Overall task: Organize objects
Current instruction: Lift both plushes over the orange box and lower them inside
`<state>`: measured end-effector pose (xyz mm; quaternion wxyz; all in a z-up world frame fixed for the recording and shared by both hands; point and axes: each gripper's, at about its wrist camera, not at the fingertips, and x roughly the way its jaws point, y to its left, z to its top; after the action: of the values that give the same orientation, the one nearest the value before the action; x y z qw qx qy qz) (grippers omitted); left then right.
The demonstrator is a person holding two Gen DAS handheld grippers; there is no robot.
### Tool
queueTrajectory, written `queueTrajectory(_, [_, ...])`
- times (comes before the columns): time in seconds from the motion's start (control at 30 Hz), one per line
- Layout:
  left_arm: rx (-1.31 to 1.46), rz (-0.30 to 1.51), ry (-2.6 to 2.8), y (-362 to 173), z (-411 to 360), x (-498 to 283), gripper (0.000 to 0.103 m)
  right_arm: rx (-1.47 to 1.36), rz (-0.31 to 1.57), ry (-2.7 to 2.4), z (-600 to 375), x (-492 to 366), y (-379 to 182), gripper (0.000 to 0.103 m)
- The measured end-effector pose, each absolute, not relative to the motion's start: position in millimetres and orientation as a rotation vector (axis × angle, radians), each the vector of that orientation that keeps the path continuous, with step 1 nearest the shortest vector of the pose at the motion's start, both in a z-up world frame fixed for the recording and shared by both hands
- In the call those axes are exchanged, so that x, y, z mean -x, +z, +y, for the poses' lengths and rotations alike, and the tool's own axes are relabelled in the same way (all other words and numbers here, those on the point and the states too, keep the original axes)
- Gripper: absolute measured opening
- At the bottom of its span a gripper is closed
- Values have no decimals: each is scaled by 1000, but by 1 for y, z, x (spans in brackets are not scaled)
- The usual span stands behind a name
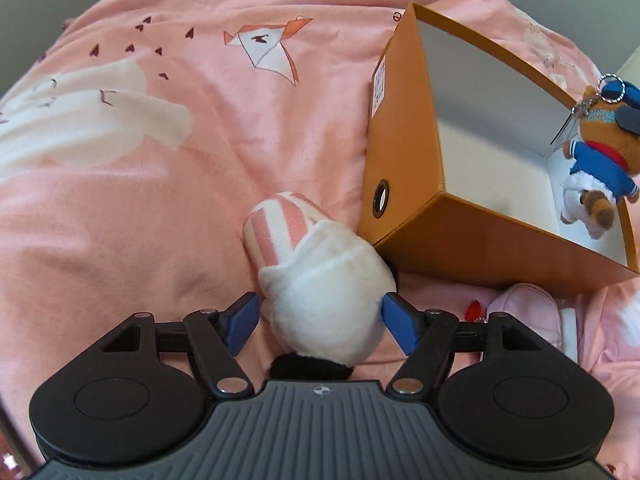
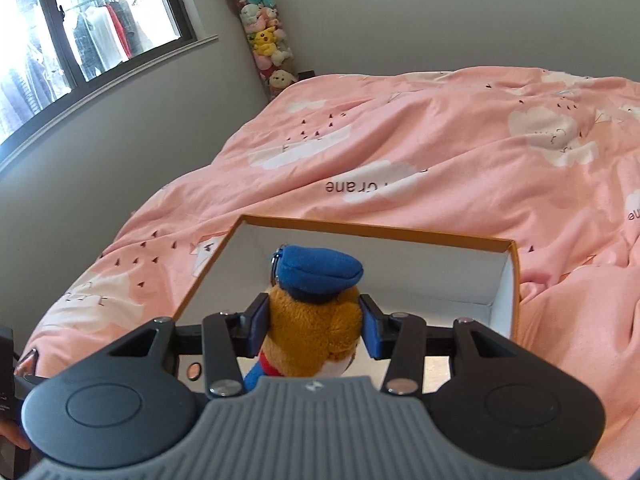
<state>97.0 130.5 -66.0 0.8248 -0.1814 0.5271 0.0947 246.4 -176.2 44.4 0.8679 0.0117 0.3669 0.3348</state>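
Left gripper (image 1: 320, 316): blue pads set on either side of a white plush toy (image 1: 326, 304), touching its flanks; clamped on it.
White plush toy: round white body with a pink-and-white striped end (image 1: 276, 222) pointing away from the camera, lying on the bed just beside the near corner of the box.
Right gripper (image 2: 314, 322): pads pressed against both sides of the bear's head; clamped on it.
Bear plush (image 2: 316, 328): brown, blue cap, blue jacket, key ring at the cap; held over the open box, at the box's far-right end in the left wrist view (image 1: 596, 160).
Orange box (image 1: 404, 128): open, white inside, round grommet hole in one end wall, resting on the bed.
Pink item (image 1: 528, 312): low beside the box, partly hidden.
Bed cover (image 1: 200, 152): pink with white clouds and paper-crane print.
Far corner (image 2: 266, 44): tall column of stacked soft toys by the wall, window (image 2: 80, 28) to its left.
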Motion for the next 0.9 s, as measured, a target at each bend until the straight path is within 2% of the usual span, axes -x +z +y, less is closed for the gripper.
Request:
queueTrajectory(0.17, [450,1147,187,-82,131,-103,86,-15,796,710,-173,-250,34,49])
queueTrajectory(0.43, [455,1075,215,-76,127,-92,72,-13,848,721,-166,-253,14,49])
queueTrajectory(0.73, [379,913,230,-20,114,-59,69,-14,864,717,-166,-257,8,49])
queueTrajectory(0.9, [254,813,215,16,100,-72,65,-8,867,722,-165,-257,9,49])
